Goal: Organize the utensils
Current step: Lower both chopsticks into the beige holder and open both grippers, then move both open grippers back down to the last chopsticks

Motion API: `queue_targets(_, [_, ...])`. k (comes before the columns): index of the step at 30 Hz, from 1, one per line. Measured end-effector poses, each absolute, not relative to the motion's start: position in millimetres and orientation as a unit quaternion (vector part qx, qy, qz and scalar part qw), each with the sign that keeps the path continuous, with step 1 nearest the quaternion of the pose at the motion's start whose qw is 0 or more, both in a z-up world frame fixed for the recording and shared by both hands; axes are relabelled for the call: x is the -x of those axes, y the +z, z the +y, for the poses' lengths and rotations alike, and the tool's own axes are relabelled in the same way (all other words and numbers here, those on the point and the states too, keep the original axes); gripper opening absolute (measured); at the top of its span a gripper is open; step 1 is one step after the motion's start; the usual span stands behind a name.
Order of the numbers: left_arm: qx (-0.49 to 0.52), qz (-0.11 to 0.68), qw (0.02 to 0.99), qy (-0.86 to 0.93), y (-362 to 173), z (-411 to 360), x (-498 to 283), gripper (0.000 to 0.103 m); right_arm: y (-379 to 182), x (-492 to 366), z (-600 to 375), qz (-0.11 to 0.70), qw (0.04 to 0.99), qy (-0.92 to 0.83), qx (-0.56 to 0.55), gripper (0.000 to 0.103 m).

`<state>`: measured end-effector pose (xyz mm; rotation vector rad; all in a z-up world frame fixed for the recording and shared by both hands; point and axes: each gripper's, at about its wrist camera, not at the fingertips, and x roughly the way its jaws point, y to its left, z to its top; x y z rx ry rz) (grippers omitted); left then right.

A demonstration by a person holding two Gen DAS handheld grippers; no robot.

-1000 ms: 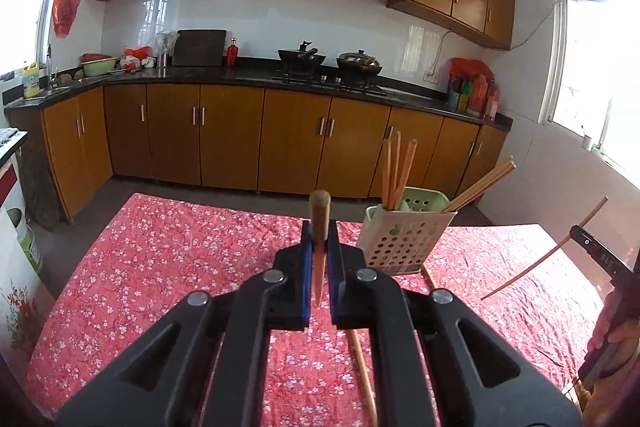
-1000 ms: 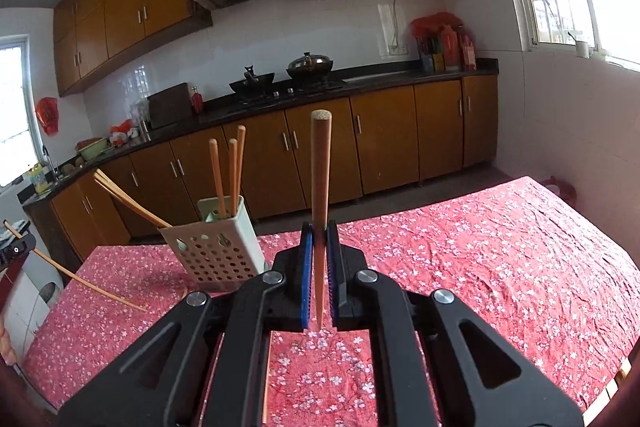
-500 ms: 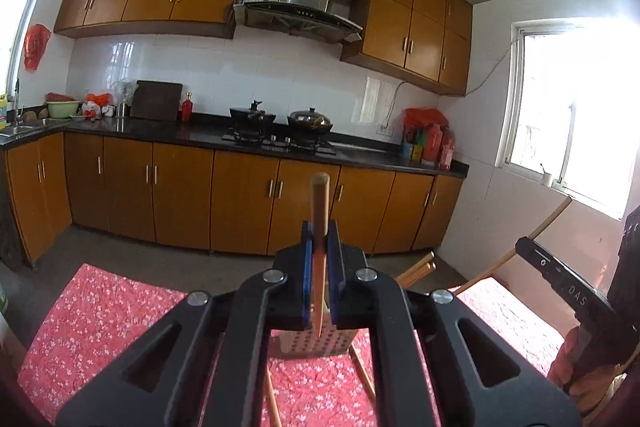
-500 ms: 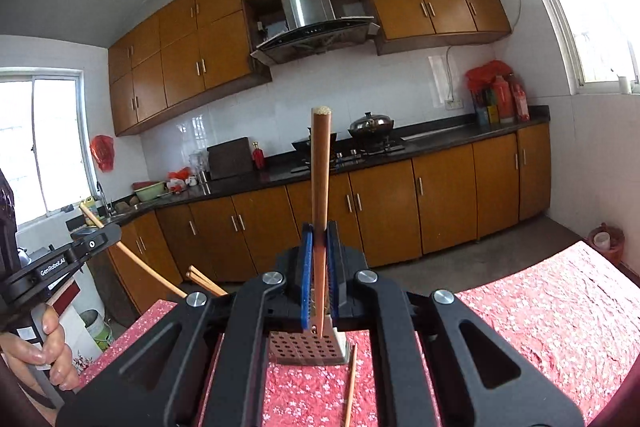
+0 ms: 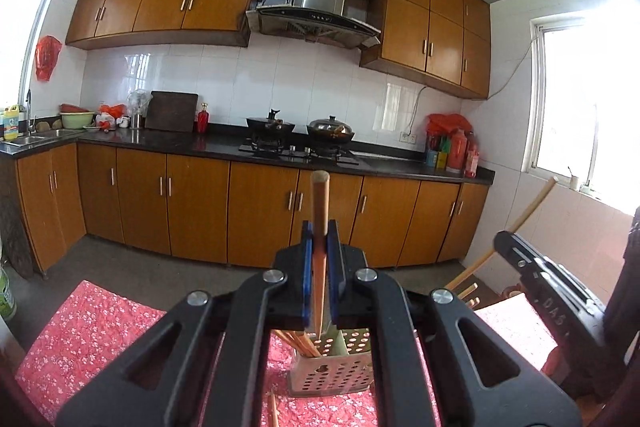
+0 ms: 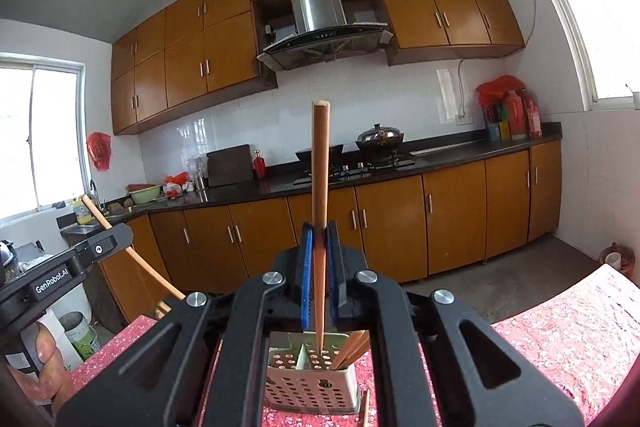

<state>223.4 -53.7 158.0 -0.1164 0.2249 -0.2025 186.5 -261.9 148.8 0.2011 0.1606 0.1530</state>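
right gripper (image 6: 319, 269) clamps upright chopstick (image 6: 320, 187) | holder (image 6: 312, 383) directly below tip — nearer | left gripper (image 5: 319, 275) likewise — chopstick (image 5: 320, 227)

Daylit kitchen: wooden cabinets (image 5: 192, 195), black counter (image 5: 224, 147), white tiled wall (image 5: 224, 75), bright windows (image 6: 40, 131).

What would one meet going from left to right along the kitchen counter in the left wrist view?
Sink → green basin → dark cutting board → red bottle → two lidded pans on the stove → red containers.
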Motion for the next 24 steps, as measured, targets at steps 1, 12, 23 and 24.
queue_targets(1, [0.057,0.115,0.987,-0.102,155,-53,-227,0.008,146,-190,-262,0.085,0.988,0.076,-0.101,0.008])
queue_targets(12, [0.072,0.139,0.982,-0.105,132,-51,-246,0.016,131,-190,-268,0.108,0.986,0.072,-0.100,0.042])
queue_targets(23, [0.073,0.138,0.986,-0.053,120,-2,-182,0.027,108,-135,-303,0.159,0.982,0.023,-0.100,0.042])
queue_targets(24, [0.071,0.146,0.986,-0.047,113,4,-177,0.027,98,-133,-304,0.177,0.979,0.019,-0.096,0.042])
